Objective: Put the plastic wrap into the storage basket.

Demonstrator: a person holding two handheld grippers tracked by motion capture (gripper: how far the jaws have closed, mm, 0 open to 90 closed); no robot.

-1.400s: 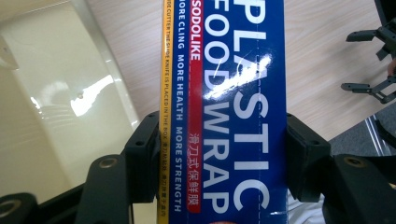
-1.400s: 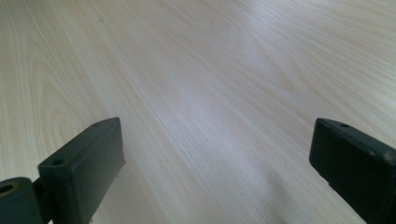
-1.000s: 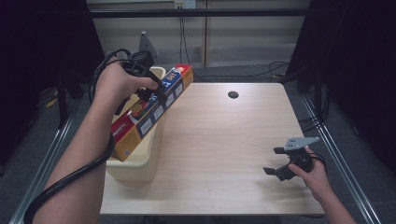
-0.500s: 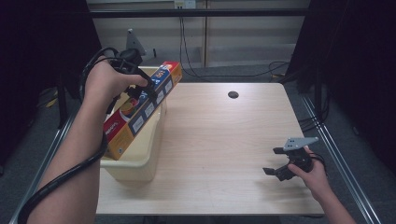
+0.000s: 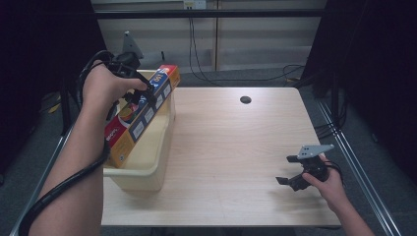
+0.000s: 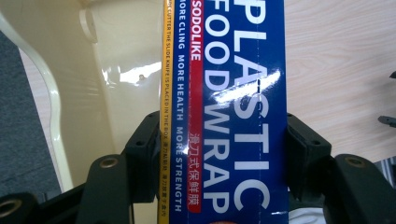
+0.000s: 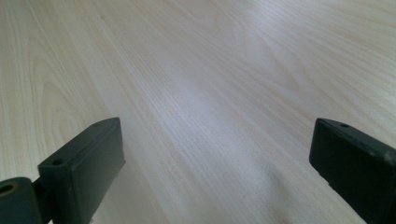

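Above the cream bin [image 5: 147, 169], left tongs [image 5: 135, 91] clamped on plastic wrap box [image 5: 140, 115], right tongs [image 5: 290, 169] apart, low over table [image 5: 231, 147].

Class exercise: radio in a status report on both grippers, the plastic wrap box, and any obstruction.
Left gripper shut on plastic wrap box, above cream bin. Right gripper open, low over table. Nothing in the way.

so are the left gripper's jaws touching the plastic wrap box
Touching: the left gripper view shows the left gripper with both jaws pressed against the plastic wrap box.
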